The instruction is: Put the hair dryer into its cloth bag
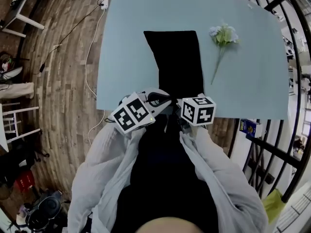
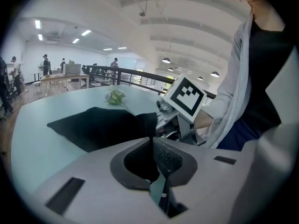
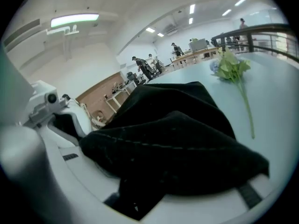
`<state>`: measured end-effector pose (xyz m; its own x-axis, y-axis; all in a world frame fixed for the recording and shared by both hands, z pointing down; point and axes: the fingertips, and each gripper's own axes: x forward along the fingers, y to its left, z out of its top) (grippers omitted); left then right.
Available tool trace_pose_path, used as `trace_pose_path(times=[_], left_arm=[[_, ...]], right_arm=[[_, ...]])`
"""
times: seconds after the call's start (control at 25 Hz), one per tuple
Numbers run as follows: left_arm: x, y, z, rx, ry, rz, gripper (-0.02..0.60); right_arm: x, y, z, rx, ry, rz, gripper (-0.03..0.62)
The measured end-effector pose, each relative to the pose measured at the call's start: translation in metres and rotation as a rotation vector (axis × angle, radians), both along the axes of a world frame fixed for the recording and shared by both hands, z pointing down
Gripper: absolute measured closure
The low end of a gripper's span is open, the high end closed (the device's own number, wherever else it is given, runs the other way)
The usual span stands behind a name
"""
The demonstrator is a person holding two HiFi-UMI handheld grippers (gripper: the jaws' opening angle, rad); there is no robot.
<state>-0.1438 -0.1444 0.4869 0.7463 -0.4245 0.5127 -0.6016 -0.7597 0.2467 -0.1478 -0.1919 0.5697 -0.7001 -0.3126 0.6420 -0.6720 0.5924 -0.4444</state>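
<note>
The black cloth bag (image 1: pixel 176 62) lies flat on the pale blue table (image 1: pixel 126 57), its near end lifted at the table's front edge. My left gripper (image 2: pixel 152 143) is shut on a thin edge of the bag (image 2: pixel 100 125). In the head view the left gripper (image 1: pixel 151 101) is under its marker cube, beside the right gripper (image 1: pixel 178 107). In the right gripper view a thick fold of the bag (image 3: pixel 177 143) fills the jaws of my right gripper (image 3: pixel 156 174), which is shut on it. The left gripper's white body (image 3: pixel 46 104) shows there at the left. No hair dryer shows in any view.
An artificial flower (image 1: pixel 222 37) lies on the table to the right of the bag. A black railing (image 1: pixel 286 130) runs along the right. Cables (image 1: pixel 87 62) and a power strip (image 1: pixel 104 3) lie on the wooden floor at the left. People stand far off in the hall.
</note>
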Motion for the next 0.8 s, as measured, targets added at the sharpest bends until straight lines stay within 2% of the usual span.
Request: trace_pose_path(times=[0.12, 0.2, 0.28, 0.36, 0.52, 0.64, 0.8], left_arm=[[-0.010, 0.007, 0.009, -0.021, -0.028, -0.045, 0.548], [-0.018, 0.014, 0.014, -0.033, -0.070, -0.055, 0.549], [-0.024, 0.022, 0.020, -0.057, -0.085, -0.051, 0.551], [-0.026, 0.029, 0.021, -0.081, -0.053, -0.060, 0.551], [-0.038, 0.031, 0.011, -0.105, 0.040, -0.133, 0.551], [-0.051, 0.027, 0.005, -0.118, 0.103, -0.192, 0.551], [-0.068, 0.024, 0.011, -0.136, 0.129, -0.271, 0.551]], right_arm=[[-0.011, -0.009, -0.007, -0.049, -0.120, 0.095, 0.390], [-0.016, -0.015, -0.010, -0.104, -0.208, 0.179, 0.390], [-0.021, -0.027, -0.013, -0.116, -0.257, 0.256, 0.391], [-0.026, -0.039, -0.013, -0.095, -0.272, 0.306, 0.390], [-0.039, -0.056, -0.008, -0.057, -0.292, 0.386, 0.390], [-0.051, -0.066, 0.001, 0.013, -0.232, 0.393, 0.390], [-0.066, -0.071, 0.019, 0.122, -0.020, 0.294, 0.387]])
